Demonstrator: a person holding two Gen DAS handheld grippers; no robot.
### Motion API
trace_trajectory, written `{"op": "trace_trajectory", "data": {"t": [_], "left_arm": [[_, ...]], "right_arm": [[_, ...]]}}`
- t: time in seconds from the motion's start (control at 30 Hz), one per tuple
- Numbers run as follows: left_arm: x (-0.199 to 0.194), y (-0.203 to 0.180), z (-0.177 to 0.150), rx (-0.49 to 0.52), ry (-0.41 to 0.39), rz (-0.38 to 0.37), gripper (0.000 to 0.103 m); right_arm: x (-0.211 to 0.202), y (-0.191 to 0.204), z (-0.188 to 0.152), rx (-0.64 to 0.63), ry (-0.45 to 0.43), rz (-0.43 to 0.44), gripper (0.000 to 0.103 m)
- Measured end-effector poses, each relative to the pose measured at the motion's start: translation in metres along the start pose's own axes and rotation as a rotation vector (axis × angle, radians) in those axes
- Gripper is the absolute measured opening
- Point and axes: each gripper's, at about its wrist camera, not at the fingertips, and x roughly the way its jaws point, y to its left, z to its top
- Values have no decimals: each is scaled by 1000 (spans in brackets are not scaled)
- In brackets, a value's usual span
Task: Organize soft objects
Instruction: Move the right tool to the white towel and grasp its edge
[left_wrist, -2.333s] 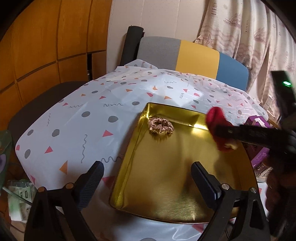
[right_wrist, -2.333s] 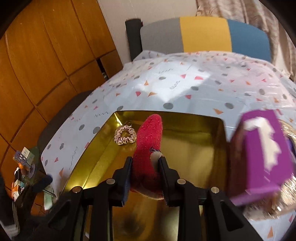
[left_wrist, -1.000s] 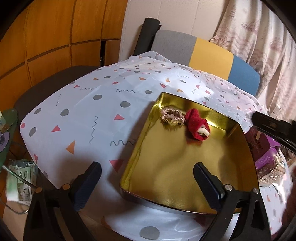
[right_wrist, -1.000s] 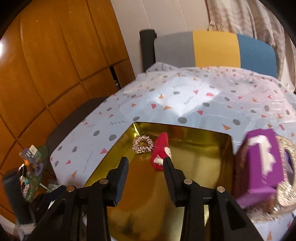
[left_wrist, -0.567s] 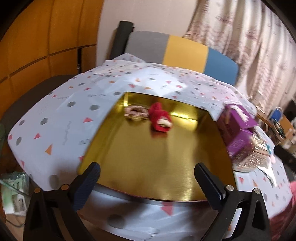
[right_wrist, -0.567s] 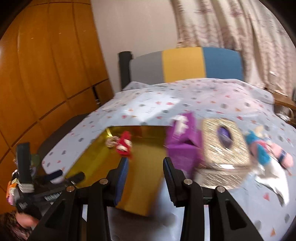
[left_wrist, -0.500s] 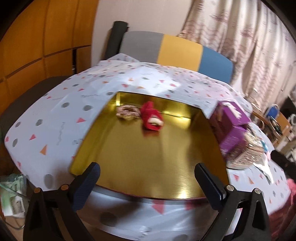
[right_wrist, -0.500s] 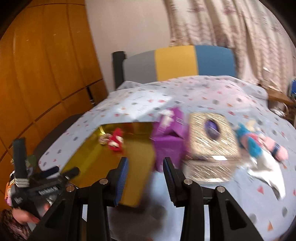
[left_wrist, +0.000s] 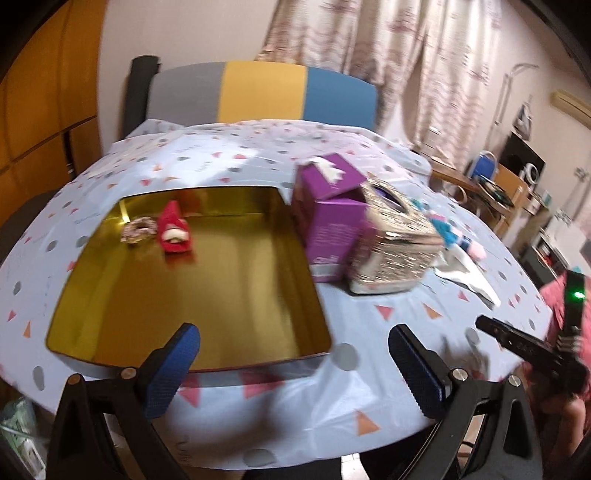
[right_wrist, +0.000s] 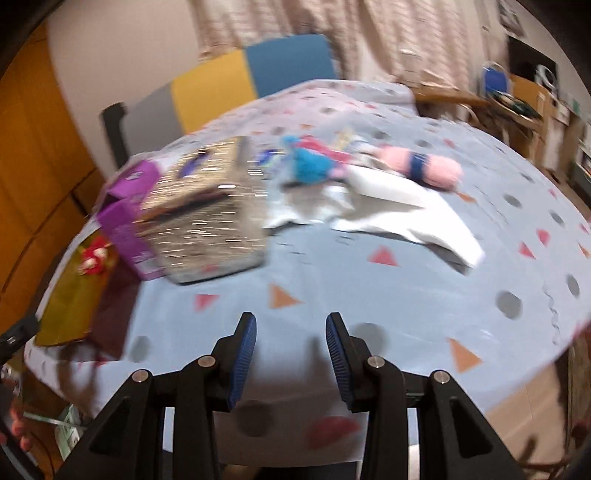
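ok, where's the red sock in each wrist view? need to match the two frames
Left wrist: the red sock lies in the far left corner of the gold metal tray, just right of a pink fabric scrunchie.
Right wrist: the red sock, blurred, sits at the far left edge, left of the box.
Shared landmark: the purple cardboard box standing against the tray's right side, with a glittery silver tissue box beside it.

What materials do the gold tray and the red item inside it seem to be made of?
The gold tray looks like polished metal or foil-coated card: its floor mirrors the red item. The red item looks like fuzzy knit or fleece, matte with a white part; blur hides the weave.
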Motion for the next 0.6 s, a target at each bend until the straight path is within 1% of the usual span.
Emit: {"op": "trace_trajectory", "data": {"t": [0.13,0.27,0.33,0.4,0.43,0.47,0.5,0.53,0.6], "left_arm": [[4,-20,-2,37,21,-25,103],[8,-35,-3,57,40,-48,103],[12,-41,-4,63,51,-62,103],[15,-46,-4,66,55,-71,103],[17,-49,-4,72,65,-65,103],[20,-53,-3,82,83,-63,103],[20,-55,-3,86,89,-71,103],[19,-58,-2,88,84,-79,103],[17,-64,-3,99,75,-76,103]], "right_arm": [[0,-36,3,57,-10,-78,40],[-4,-62,12,112,-38,-100,41],[-3,-73,19,121,-55,-127,42],[2,-82,29,118,-65,-163,52],[8,-88,39,110,-63,-193,68],[13,-93,47,109,-60,-198,83],[20,-98,55,107,-52,-188,86],[30,-105,67,106,-36,-168,87],[39,-112,78,112,-30,-175,87]]}}
